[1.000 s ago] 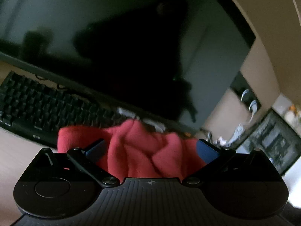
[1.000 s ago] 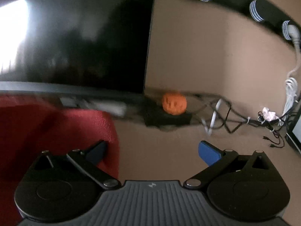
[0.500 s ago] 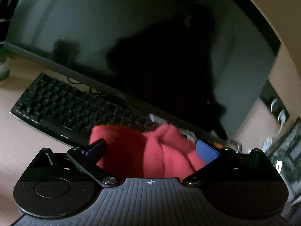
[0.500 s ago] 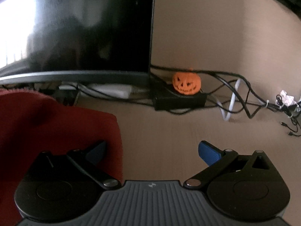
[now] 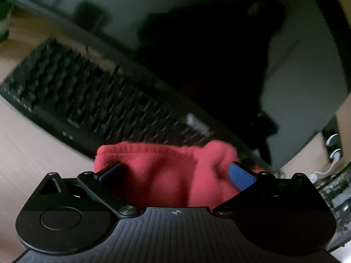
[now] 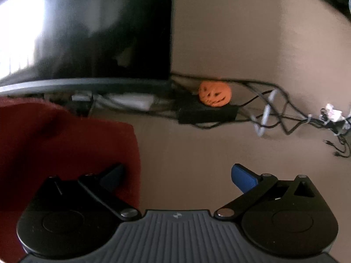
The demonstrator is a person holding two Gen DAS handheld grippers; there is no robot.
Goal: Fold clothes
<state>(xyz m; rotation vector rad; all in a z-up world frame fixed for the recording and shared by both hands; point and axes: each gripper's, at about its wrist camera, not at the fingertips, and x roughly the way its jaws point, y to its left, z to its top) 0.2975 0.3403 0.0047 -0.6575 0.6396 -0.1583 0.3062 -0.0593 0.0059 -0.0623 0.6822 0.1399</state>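
Observation:
A red fleece garment [image 5: 166, 171] lies bunched on the desk just in front of the keyboard. My left gripper [image 5: 174, 169] is open, its two blue-padded fingers standing wide on either side of the bunch. In the right wrist view the same garment [image 6: 65, 149] fills the lower left, darker and flatter, its right edge running down the desk. My right gripper [image 6: 177, 173] is open; its left fingertip [image 6: 114, 174] is over the garment's edge and its right one over bare desk. Whether either gripper touches the cloth is unclear.
A black keyboard [image 5: 83, 100] and a large dark monitor [image 5: 197, 43] stand right behind the garment. An orange pumpkin figure [image 6: 215, 94] sits on a black box [image 6: 206, 114] beside tangled cables [image 6: 285, 120]. Bare tan desk [image 6: 193, 153] lies right of the garment.
The left view has swung left and closer, so the keyboard looms larger and the red bunch sits lower between the fingers. The right view barely shifted. Both grippers stayed open.

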